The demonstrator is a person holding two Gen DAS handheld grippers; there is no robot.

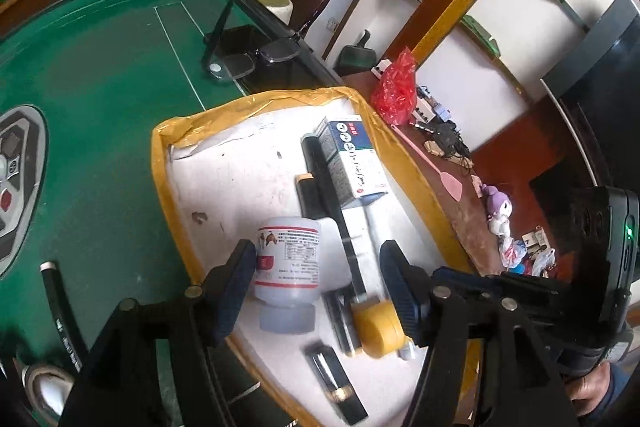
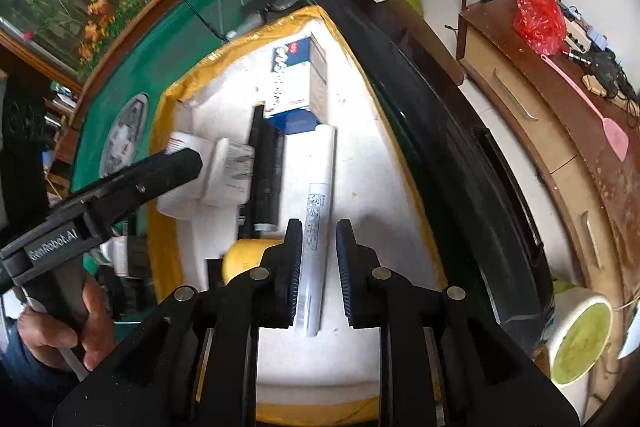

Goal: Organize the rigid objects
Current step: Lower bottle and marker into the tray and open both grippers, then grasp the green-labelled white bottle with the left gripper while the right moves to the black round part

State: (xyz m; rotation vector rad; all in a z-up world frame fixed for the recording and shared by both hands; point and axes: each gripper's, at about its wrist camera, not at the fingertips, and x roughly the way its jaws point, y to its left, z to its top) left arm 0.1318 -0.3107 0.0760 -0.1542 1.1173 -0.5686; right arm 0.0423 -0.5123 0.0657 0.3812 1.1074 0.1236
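Observation:
A white foam tray with yellow tape rim (image 1: 160, 163) (image 2: 164, 115) lies on the green table. In it are a white pill bottle (image 1: 289, 267) (image 2: 224, 171), a blue-white box (image 1: 354, 157) (image 2: 298, 83), a long black tube (image 1: 328, 187) (image 2: 264, 171), a yellow cap (image 1: 378, 329) (image 2: 244, 257) and a white marker (image 2: 316, 227). My left gripper (image 1: 318, 291) is open above the tray, the bottle by its left finger. My right gripper (image 2: 319, 267) is open around the white marker lying between its fingers.
Black-rimmed glasses (image 1: 256, 57) lie on the table behind the tray. A black tube (image 1: 60, 311) lies on the green felt at left. A wooden side table with a red bag (image 1: 394, 87) (image 2: 536, 7) and a pink swatter (image 2: 588, 103) stands right.

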